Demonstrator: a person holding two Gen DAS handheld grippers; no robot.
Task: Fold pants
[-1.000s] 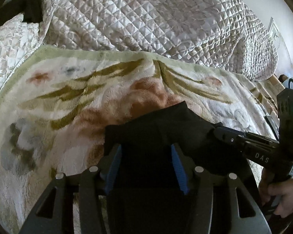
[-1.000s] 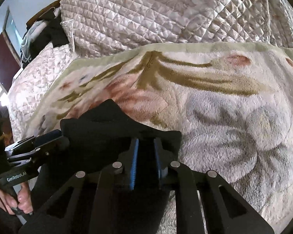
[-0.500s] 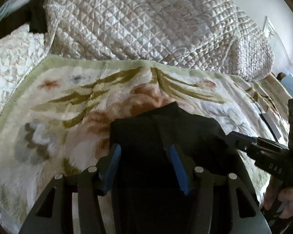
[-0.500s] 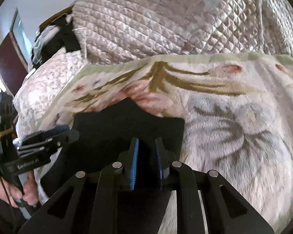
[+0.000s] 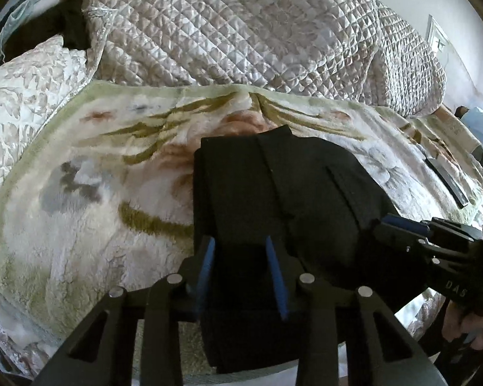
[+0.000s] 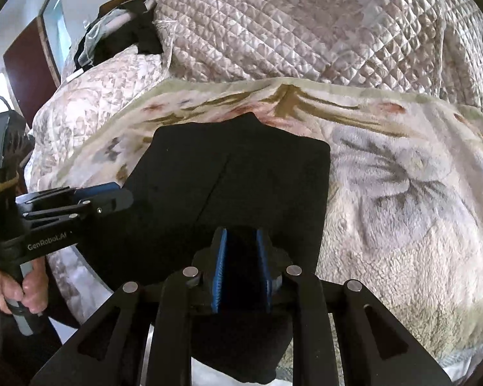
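Observation:
Black folded pants [image 5: 289,186] lie on a floral fleece blanket [image 5: 96,193], their near end hanging over the bed's front edge. My left gripper [image 5: 240,247] sits at their near left edge. Its blue pads [image 5: 206,257] are closing, with thick black fabric filling the gap. The right wrist view shows this gripper [image 6: 112,197] clamped on the pants' [image 6: 241,173] left side. My right gripper [image 6: 240,241] holds the near right part; its jaws are easing open, and cloth still fills the narrow gap. The left wrist view has it [image 5: 386,222] at the pants' right edge.
A quilted silver bedspread [image 5: 241,32] is bunched up behind the blanket [image 6: 402,193]. Dark clothes [image 5: 64,25] are piled at the far left. A flat dark object [image 5: 447,181] lies at the blanket's right edge. A hand [image 6: 25,286] grips each tool's handle.
The pants now reach farther up the blanket and lie flatter and wider. My left jaws have narrowed onto the fabric. Both grippers have shifted sideways with the pants.

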